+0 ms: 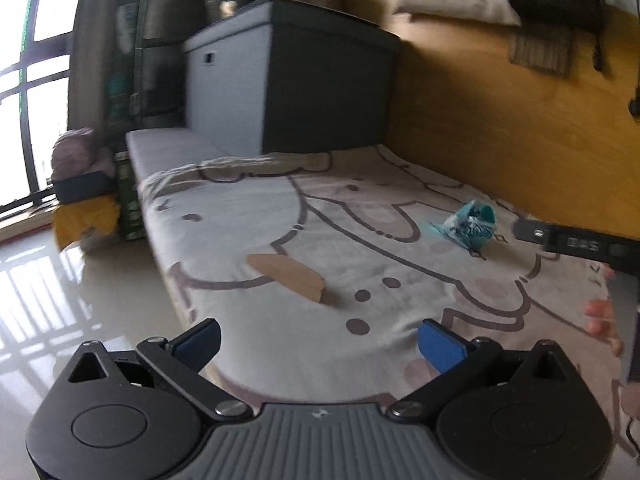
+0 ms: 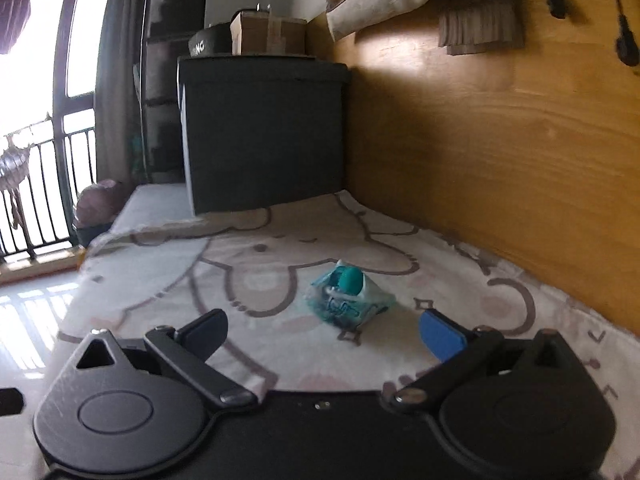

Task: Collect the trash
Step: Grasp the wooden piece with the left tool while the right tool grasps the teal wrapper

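A home bedroom: a low mattress (image 1: 360, 240) under a cartoon-print sheet (image 2: 240, 280) fills the centre, a wood-panelled wall (image 2: 500, 140) at right, a grey storage box (image 1: 248, 80) behind, and balcony railings (image 2: 36, 192) at far left.

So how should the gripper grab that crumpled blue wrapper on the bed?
Probably pinch the crumpled wrapper across its puffed-up middle, coming straight ahead and slightly down with the open right gripper. It lies loose on the blanket, almost centred between the fingers.
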Demonstrator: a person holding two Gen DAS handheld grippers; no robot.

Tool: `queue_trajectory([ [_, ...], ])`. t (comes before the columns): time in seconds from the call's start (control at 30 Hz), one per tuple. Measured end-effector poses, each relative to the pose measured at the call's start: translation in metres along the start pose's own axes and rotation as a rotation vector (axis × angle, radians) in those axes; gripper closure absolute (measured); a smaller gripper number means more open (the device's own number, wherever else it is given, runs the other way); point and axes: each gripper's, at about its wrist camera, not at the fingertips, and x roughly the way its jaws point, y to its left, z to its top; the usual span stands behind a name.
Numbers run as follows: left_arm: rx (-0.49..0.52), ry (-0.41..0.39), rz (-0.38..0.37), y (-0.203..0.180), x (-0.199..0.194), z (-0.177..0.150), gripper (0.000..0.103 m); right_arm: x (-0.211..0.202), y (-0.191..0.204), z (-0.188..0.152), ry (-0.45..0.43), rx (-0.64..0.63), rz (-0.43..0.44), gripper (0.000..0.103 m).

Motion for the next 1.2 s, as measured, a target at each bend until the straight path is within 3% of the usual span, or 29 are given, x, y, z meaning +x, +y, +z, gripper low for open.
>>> queue_trajectory([
  [0.17, 0.046, -0.001, -0.085, 0.01, 0.036, 0.003, 0.0, 0.039, 0.017, -0.009, 0.018, -0.12, -0.055, 0.0],
  [0.37, 0.138, 0.025, -0.099, 0.021, 0.074, 0.006, 0.0, 0.071, 0.026, -0.014, 0.028, -0.159, -0.092, 0.0],
  [0.53, 0.243, 0.077, -0.082, 0.033, 0.107, 0.013, 0.0, 0.086, 0.025, -0.012, 0.062, -0.171, -0.009, 0.0],
  [0.7, 0.302, 0.087, -0.125, 0.043, 0.133, 0.028, 0.0, 0.102, 0.028, -0.012, 0.099, -0.239, -0.002, 0.001],
  [0.83, 0.352, 0.08, -0.164, 0.044, 0.145, 0.034, 0.0, 0.116, 0.031, -0.014, 0.152, -0.29, 0.007, 0.011],
  [0.97, 0.361, 0.065, -0.18, 0.041, 0.153, 0.035, 0.0, 0.117, 0.027, -0.014, 0.153, -0.269, 0.022, 0.013],
  [1.07, 0.321, 0.061, -0.169, 0.039, 0.155, 0.034, 0.0, 0.115, 0.026, -0.014, 0.144, -0.258, 0.024, 0.03],
  [1.13, 0.317, 0.056, -0.157, 0.037, 0.155, 0.033, 0.0, 0.115, 0.022, -0.013, 0.139, -0.236, 0.017, 0.049],
  [1.2, 0.312, 0.054, -0.151, 0.036, 0.154, 0.032, 0.0, 0.112, 0.016, -0.012, 0.127, -0.203, 0.005, 0.059],
])
